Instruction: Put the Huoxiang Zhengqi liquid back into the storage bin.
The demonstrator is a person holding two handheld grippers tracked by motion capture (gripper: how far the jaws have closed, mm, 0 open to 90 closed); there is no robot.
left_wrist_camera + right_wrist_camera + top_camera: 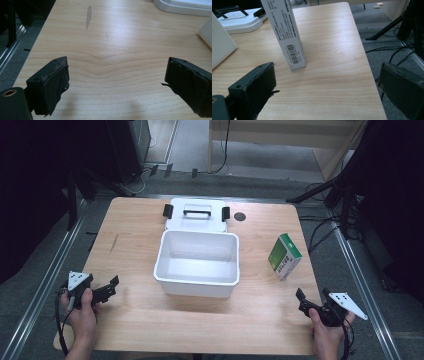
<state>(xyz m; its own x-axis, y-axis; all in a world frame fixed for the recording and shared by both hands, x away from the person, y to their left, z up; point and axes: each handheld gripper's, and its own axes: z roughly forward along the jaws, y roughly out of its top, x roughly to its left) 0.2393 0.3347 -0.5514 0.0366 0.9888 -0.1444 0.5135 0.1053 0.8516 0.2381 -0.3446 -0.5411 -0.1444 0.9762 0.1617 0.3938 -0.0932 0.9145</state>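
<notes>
A wooden table [135, 245] carries a white open box [197, 262] in its middle, and the box's white lid [196, 215] with a black handle lies flat just behind it, touching or nearly touching the box's far wall. A green and white carton [285, 256] stands upright on the table, well apart from the box on its right side.

The left gripper [106, 289] is held in the person's left hand [82, 312] near the front left corner of the table. Its jaws stand wide apart and hold nothing — in the left gripper view there is only bare wood between them, with a dark streak [88, 17] on the table far ahead and the edge of the white box at the far right.

The right gripper [303, 301] is held in the right hand [325, 332] near the front right corner. Its jaws are also spread wide and empty. In the right gripper view the carton [284, 32] stands ahead of the left jaw — its narrow side with a barcode faces the camera — and the lid [242, 21] lies farther behind it.
</notes>
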